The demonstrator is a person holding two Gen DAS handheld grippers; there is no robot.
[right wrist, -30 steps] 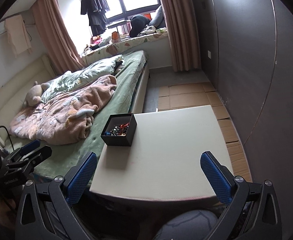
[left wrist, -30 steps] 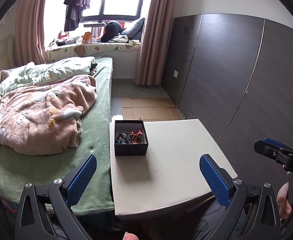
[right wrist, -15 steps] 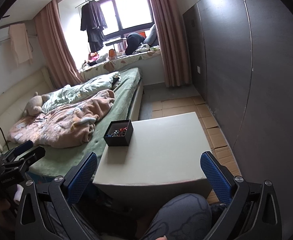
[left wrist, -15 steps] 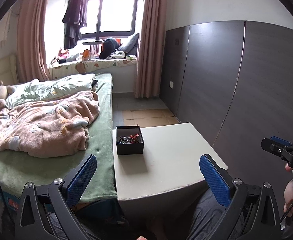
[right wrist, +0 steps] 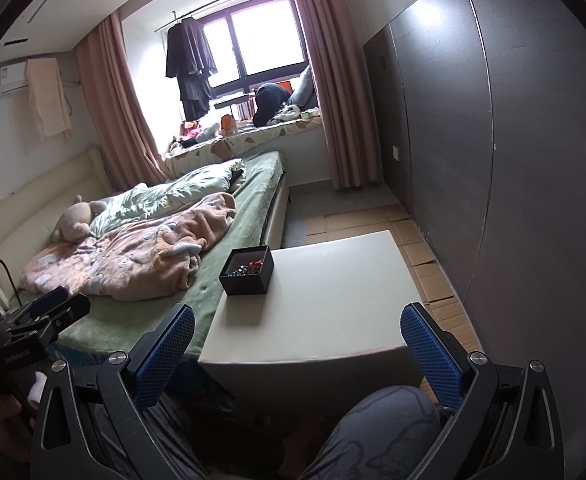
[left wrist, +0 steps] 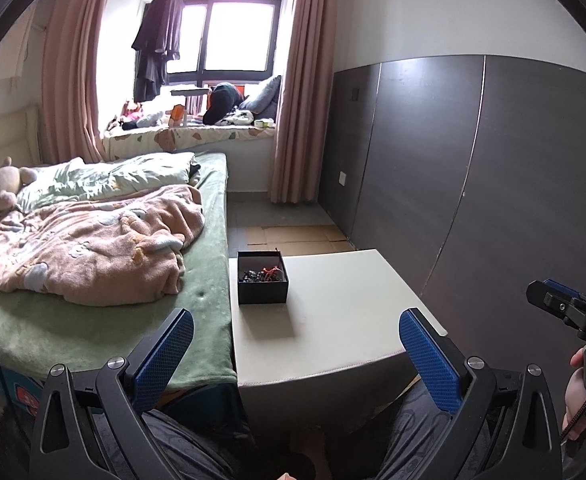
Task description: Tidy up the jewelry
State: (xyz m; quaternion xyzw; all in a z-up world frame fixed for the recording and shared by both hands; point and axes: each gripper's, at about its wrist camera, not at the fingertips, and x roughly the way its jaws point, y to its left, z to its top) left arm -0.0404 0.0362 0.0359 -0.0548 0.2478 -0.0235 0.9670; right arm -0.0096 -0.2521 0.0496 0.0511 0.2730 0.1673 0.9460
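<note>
On the far left corner of a pale low table (left wrist: pixel 333 320), next to the bed (left wrist: pixel 105 328): small black box (left wrist: pixel 262 283), lid off, holding a tangle of dark beads and red jewelry (left wrist: pixel 261 274). Left gripper (left wrist: pixel 293 344) held back from the table's near edge, blue pads (left wrist: pixel 164 354) spread wide, gripping nothing. Right gripper (right wrist: pixel 297 344) likewise agape and empty, well short of the box. Pink blanket (left wrist: pixel 89 248) rumpled on green bedding; dark wall panels (left wrist: pixel 473 184) to the right.
</note>
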